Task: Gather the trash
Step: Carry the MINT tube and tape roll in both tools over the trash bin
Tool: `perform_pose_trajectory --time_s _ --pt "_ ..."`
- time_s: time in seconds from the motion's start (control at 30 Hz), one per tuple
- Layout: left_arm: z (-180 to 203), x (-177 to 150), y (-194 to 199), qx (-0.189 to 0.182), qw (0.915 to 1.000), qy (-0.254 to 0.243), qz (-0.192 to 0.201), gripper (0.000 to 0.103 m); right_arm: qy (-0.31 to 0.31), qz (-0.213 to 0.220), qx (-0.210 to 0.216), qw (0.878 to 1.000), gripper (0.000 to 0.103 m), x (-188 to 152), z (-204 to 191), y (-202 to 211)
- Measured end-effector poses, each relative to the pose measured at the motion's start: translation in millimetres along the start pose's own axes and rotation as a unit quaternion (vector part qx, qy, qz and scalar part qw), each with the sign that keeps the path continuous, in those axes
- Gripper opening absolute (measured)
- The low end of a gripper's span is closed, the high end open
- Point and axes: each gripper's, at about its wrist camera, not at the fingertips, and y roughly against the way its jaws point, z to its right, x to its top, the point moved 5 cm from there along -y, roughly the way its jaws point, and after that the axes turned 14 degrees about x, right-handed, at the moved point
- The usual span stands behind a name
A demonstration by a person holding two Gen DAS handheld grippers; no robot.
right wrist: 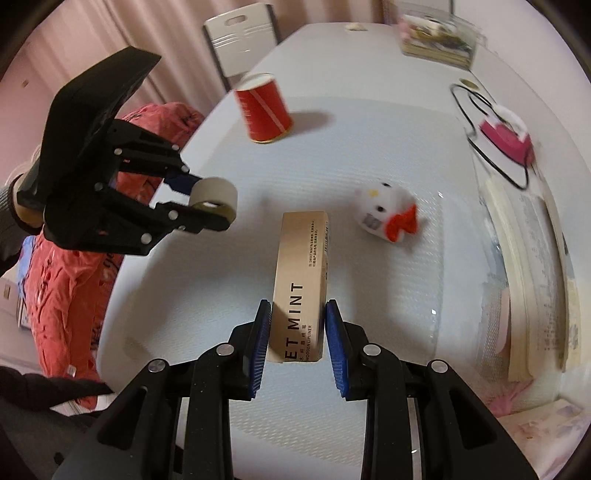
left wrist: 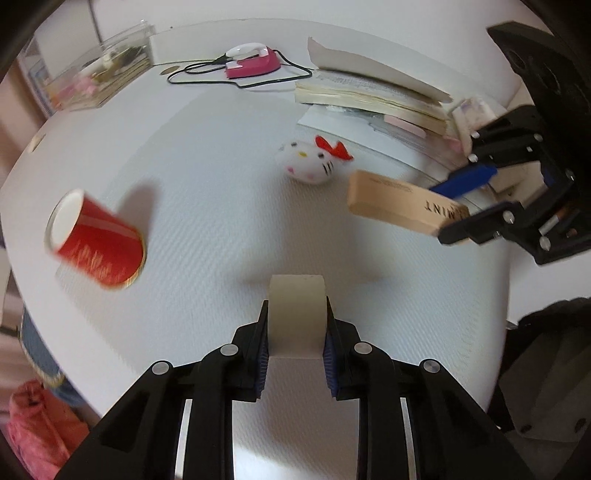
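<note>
Red cup [left wrist: 96, 239] blurred; clear box [right wrist: 437, 35] contents unreadable.

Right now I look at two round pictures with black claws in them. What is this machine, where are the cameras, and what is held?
No robot: a person carries two hand-held grippers, each with a camera looking along its fingers. In the left camera, the left gripper is shut on a roll of tape. In the right camera, the right gripper is shut on a tan box. Each camera also sees the other gripper. On the white table lie a red cup, a small plush toy and books.
</note>
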Motion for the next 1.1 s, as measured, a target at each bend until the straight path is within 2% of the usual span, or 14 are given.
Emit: perform_pose_trajectory --time_s 0.33,0.63,0.83,1.1 --pt "4.7 -50.3 45.2 0.027 0.9990 0.035 -0.003 0.026 0.062 -0.019 0.024 0.998 0.030 5.5 -56.1 -6.1" --pt "-14.8 -118.7 82.9 0.071 0.9922 0.101 -0.019 0.026 0.147 -0.046 0.061 0.986 0.030 27.0 -127.7 -37.7" --pt "-36.2 -174.5 103.1 0.100 0.9817 0.158 -0.036 0.026 0.230 -0.071 0.082 0.967 0.030 47.6 -190.1 -69.9" --pt "-64.0 -244.7 115.3 0.126 0.9621 0.236 -0.055 0.026 0.324 -0.112 0.112 0.933 0.030 62.3 -271.5 -121.1"
